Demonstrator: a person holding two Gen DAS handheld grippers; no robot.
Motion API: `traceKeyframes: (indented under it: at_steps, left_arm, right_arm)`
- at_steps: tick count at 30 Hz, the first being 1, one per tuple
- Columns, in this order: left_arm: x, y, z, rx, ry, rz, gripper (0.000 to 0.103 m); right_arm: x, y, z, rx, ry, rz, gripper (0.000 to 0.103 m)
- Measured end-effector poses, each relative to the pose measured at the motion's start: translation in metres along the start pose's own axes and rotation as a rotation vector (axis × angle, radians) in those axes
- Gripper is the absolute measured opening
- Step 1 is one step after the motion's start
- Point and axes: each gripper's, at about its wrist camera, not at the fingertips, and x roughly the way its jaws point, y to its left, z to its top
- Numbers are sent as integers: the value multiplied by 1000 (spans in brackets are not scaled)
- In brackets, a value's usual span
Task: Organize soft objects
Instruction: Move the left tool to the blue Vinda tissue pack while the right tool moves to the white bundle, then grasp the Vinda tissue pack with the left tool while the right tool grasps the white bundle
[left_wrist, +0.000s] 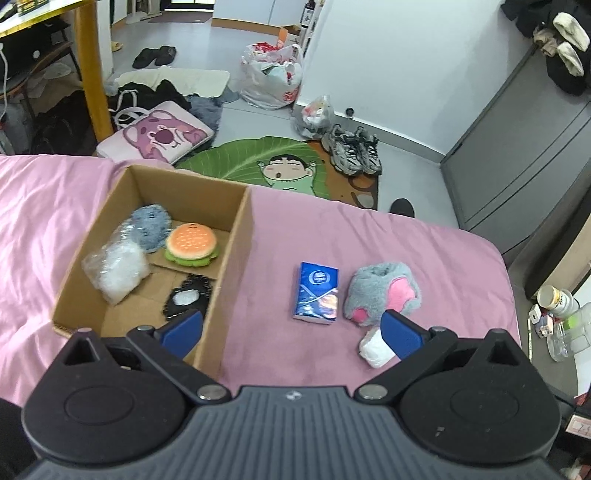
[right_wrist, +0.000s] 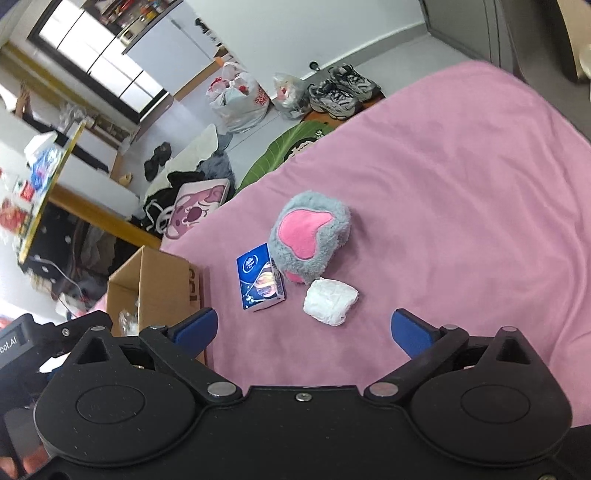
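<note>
We see our left gripper (left_wrist: 291, 332) spread wide above the pink bedsheet (left_wrist: 273, 236). The cardboard box (left_wrist: 229, 236) holds a burger plush (left_wrist: 191, 243); a blue tissue pack (left_wrist: 317, 291) lies outside it.

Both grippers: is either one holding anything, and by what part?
Nothing is held. The left gripper and the right gripper are open and empty above the pink sheet.

A pink sheet (left_wrist: 369, 229) covers the near bed. Beyond it lies pale grey floor (left_wrist: 236, 51) with a green leaf rug (left_wrist: 240, 155), sneakers (left_wrist: 351, 149) by a white wall (left_wrist: 406, 55), grey cabinet (left_wrist: 517, 147) right, yellow table leg (left_wrist: 92, 74) left. Daylight enters through a far window (right_wrist: 92, 55).
</note>
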Motion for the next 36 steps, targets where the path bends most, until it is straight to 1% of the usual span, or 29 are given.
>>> traceKeyframes:
  at_steps: [3,7,9,10,12,15,20,24,29,32,36]
  left_arm:
    - [12,-9,2,5,6,-6,100]
    - [31,-21,2,11,3,-18,99]
    - [46,-26,3,19,24,-20,88]
    - [53,-28,4,13,43,-25,86]
    - [70,-30,4,2,75,-31,78]
    - [90,-35,3,3,106,-24,72]
    - [121,-37,4,6,150,-17,71]
    - [142,-38,7,10,173,0,71]
    - [161,-33,10,3,199,22,70]
    - [170,-30,11,1,214,33,70]
    - [182,-28,8,0,235,47,70]
  right_arm:
    - [8,-5,1,20,1,15,98]
    - [25,-13,3,61,34,19,88]
    - [33,-16,4,68,47,15,86]
    - [37,-17,4,70,52,14,86]
    - [44,-20,5,72,61,9,84]
    - [56,-23,6,76,89,6,79]
    - [73,-29,10,79,118,1,79]
    - [86,-31,13,76,152,4,73]
    - [96,-33,15,62,172,-18,72]
    - [102,-32,14,51,189,-26,67]
    - [107,-30,13,35,208,-38,57]
